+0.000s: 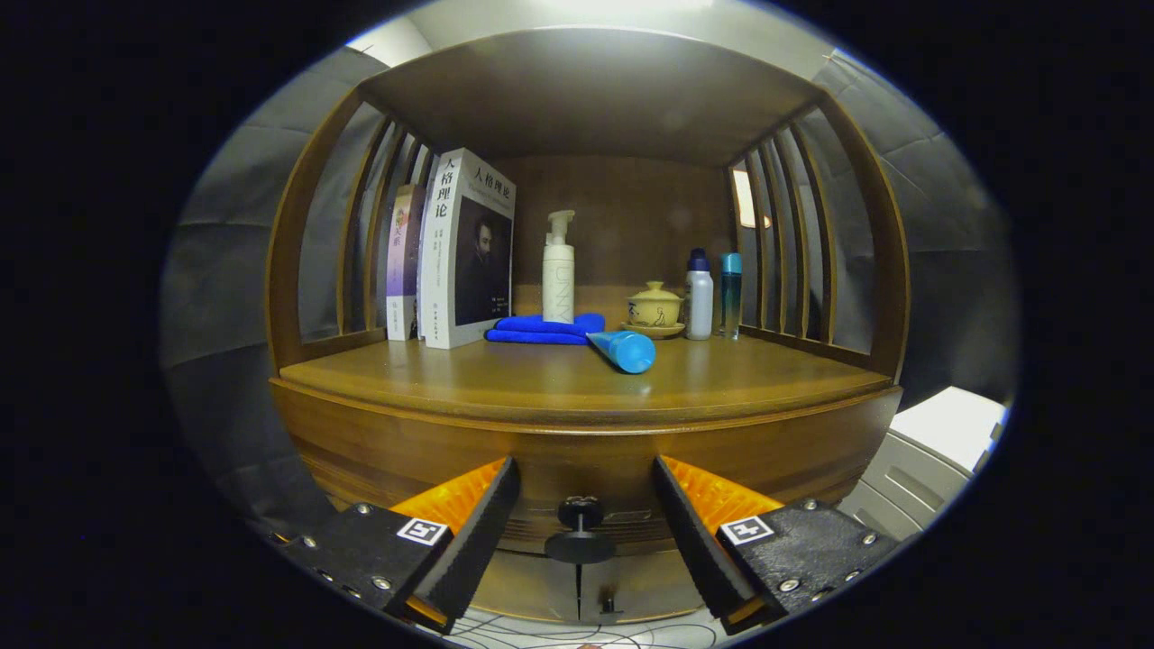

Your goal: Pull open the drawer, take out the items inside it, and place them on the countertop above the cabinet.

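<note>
Gripper: fingers spread wide, holding nothing; they point at the cabinet front, one to each side of the knob.
Knob: dark, round, on a short stem, in the gap between the fingers, touching neither; it sticks out from the drawer front.
Drawer: wooden, closed, its front flush under the desk edge; its contents cannot be seen.
Cabinet: brown wood, curved front, with a lower part below the drawer.
Desk: the cabinet's top board, beyond and above the fingers, roofed by a wooden hutch with slatted sides.
Tube: blue, lying on its side near the middle of the desk, cap end toward the fingers.
Cloth: blue, folded, flat on the desk just behind the tube.
Pump bottle: white, upright, at the cloth's back edge.
Books: standing upright to the left of the cloth; a white one in front, a thinner purple one beside it against the slats.
Lidded cup: yellowish, on a saucer, right of the pump bottle.
Bottles: two, upright, right of the cup; a white one with a blue cap and a slim teal one just beside it.
White unit: pale box to the right of the cabinet, well apart from the fingers.
</note>
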The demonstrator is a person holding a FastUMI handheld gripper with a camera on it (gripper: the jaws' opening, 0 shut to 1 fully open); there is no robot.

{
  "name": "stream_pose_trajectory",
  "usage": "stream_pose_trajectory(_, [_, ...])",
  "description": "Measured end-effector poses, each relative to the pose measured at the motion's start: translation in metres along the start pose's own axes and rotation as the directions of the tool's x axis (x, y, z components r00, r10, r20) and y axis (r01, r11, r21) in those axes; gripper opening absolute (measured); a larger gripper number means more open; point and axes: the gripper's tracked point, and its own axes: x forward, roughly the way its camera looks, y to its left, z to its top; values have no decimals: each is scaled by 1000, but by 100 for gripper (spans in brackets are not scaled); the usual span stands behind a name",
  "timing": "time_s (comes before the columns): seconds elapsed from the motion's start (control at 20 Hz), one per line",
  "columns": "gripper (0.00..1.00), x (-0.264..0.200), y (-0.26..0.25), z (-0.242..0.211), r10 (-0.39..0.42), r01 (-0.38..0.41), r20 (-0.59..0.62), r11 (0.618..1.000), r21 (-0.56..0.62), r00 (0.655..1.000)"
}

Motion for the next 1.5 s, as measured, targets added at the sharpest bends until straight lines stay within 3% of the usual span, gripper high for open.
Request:
stream_pose_trajectory(0.2, [94, 1, 0, -2, 7, -7, -1, 1000, -10, 1000])
stream_pose_trajectory(0.35, [94, -8, 5, 9, 69, -69, 0, 996, -49, 998])
stream_pose_trajectory(0.75, [95, -64, -23, 130, 114, -102, 112, 989, -104, 987])
stream_pose_trajectory(1.05, [95, -111, -60, 190, 35, -26, 92, 994, -104, 995])
stream_pose_trajectory(1.35, [95, -151, -65, 209, 30, -29, 117, 999, -13, 993])
stream_pose_trajectory(1.5, [95, -165, -81, 212, -43, 52, 125, 996, -73, 991])
